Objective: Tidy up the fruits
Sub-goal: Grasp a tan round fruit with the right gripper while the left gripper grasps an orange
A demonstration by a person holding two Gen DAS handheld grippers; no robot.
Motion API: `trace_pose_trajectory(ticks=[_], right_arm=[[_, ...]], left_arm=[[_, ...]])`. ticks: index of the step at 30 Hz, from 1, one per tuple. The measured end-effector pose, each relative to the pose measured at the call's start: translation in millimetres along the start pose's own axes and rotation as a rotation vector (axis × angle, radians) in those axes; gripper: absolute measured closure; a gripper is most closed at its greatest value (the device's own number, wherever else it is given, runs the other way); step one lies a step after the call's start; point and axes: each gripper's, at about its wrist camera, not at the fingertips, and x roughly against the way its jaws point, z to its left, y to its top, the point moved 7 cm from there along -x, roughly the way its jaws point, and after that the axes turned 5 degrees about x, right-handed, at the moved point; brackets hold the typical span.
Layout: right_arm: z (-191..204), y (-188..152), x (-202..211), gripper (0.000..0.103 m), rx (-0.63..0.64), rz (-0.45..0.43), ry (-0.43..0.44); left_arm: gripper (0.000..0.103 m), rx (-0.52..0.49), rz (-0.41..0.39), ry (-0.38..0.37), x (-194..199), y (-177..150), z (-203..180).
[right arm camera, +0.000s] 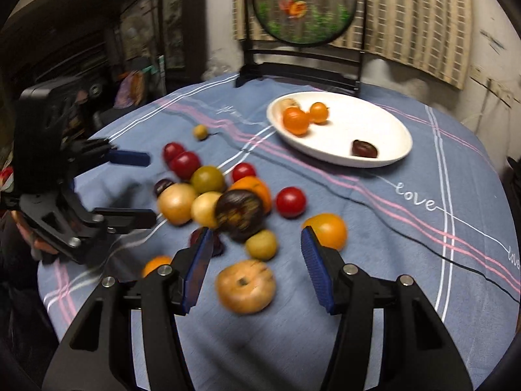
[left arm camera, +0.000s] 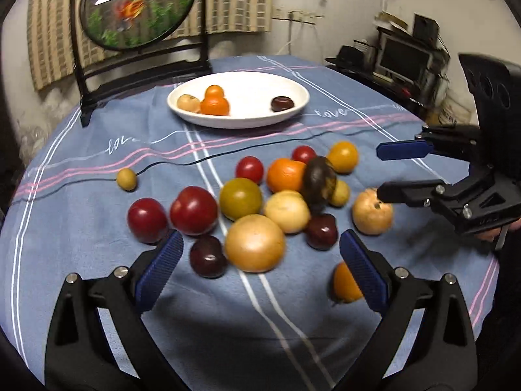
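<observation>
Several loose fruits lie in a pile (left arm camera: 241, 198) on the blue cloth: red, orange, yellow-green, tan and dark ones. A mottled dark fruit (left arm camera: 319, 182) sits on top of them. The white plate (left arm camera: 237, 123) behind holds two oranges, a pale fruit and a dark one. My left gripper (left arm camera: 260, 244) is open, hovering over a big tan fruit (left arm camera: 254, 242) and a dark plum (left arm camera: 207, 256) without touching them. My right gripper (right arm camera: 257, 234) is open above a small yellow-green fruit (right arm camera: 260, 244) and a tan fruit (right arm camera: 246, 285), its pads clear of both.
A round goldfish screen (left arm camera: 136, 6) on a black stand is behind the plate. A thin black cable (left arm camera: 211, 159) runs across the cloth. One small yellow fruit (left arm camera: 127, 179) lies apart at the left. Dark shelves and clutter lie beyond the table edge.
</observation>
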Motion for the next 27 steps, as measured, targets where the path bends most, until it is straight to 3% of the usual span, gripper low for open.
trace_pose_trajectory(ticks=[9, 22, 27], right_arm=[[13.2, -30.7, -16.1, 0.046, 0.038, 0.104, -0.012], [14.2, -38.4, -27.5, 0.046, 0.038, 0.144, -0.003], [15.0, -38.6, -29.3, 0.051, 0.042, 0.148, 0.004]], left_arm=[[0.004, -0.031, 0.003, -0.035, 0.9, -2.3, -10.6], [0.004, -0.063, 0.007, -0.047, 3.6, -5.6, -18.0], [0.004, -0.068, 0.014, -0.048, 2.4, -6.9, -18.9]])
